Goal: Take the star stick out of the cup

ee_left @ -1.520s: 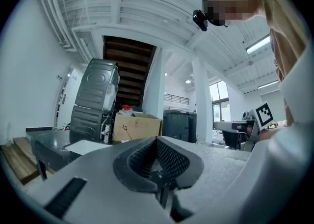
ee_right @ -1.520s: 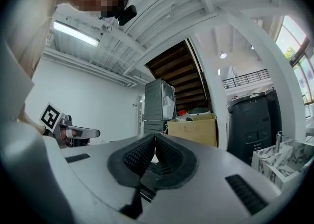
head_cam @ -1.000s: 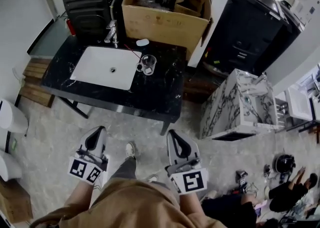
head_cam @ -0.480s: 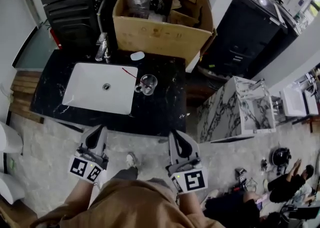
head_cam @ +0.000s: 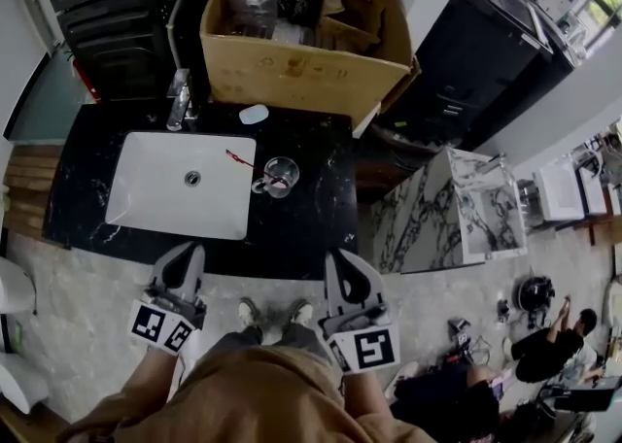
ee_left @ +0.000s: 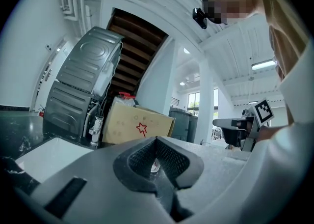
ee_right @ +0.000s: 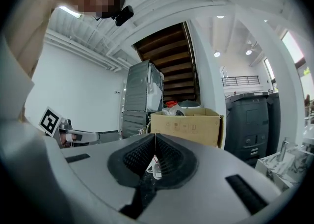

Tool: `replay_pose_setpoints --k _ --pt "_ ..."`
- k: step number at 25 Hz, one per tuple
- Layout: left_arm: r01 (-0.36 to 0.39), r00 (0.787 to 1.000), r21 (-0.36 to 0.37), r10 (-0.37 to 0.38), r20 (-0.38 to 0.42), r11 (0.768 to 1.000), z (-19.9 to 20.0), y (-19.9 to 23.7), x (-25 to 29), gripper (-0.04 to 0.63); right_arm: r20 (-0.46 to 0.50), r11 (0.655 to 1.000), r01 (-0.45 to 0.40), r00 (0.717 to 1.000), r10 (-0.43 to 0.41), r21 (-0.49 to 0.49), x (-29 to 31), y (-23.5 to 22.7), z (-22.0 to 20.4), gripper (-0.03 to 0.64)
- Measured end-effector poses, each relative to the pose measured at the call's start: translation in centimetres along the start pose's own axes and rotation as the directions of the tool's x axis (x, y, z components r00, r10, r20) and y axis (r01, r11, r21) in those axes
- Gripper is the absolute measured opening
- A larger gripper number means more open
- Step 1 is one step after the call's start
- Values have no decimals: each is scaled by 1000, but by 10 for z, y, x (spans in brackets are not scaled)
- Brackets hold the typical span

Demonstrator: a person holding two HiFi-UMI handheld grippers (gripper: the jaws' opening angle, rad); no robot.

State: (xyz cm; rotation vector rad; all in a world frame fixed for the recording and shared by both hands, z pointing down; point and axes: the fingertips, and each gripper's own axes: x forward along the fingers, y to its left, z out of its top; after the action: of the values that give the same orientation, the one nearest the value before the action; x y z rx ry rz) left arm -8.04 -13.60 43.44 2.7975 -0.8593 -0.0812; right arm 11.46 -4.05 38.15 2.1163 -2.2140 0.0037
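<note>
Black counter [head_cam: 313,220], star stick [head_cam: 239,158] in cup [head_cam: 281,176], well beyond left gripper [head_cam: 191,254] and right gripper [head_cam: 341,259], fingers together

Both arms are held low and near the torso. The left gripper [head_cam: 190,255] and right gripper [head_cam: 340,261] sit side by side, well apart, pointing far, each with jaws closed together on nothing.
</note>
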Motion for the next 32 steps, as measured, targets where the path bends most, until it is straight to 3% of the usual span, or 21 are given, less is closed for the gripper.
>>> replay_pose_setpoints --k 5,13,20,26,28,30,32 --pt "-48 998 17 47 32 999 11 4 19 0 36 999 -42 998 42 3 29 -9 5 2" --pt "-120 992 25 118 46 993 22 6 29 0 -49 965 -194 981 188 -174 96 -7 -8 2" --pt "-169 985 15 168 45 985 21 17 28 0 -42 958 -246 969 242 -148 127 -2 -7 2" --pt "-201 978 18 200 52 979 24 26 24 0 -96 939 -303 952 290 -161 142 4 -19 3" --pt "-209 977 17 208 54 978 25 28 21 0 -123 927 -329 943 311 -182 146 7 -22 23" --pt "-218 975 13 217 52 976 23 28 19 0 -150 911 -354 933 328 -210 151 9 -26 94" --pt "-224 974 9 223 50 975 21 29 17 0 -171 900 -367 927 333 -235 156 10 -30 94"
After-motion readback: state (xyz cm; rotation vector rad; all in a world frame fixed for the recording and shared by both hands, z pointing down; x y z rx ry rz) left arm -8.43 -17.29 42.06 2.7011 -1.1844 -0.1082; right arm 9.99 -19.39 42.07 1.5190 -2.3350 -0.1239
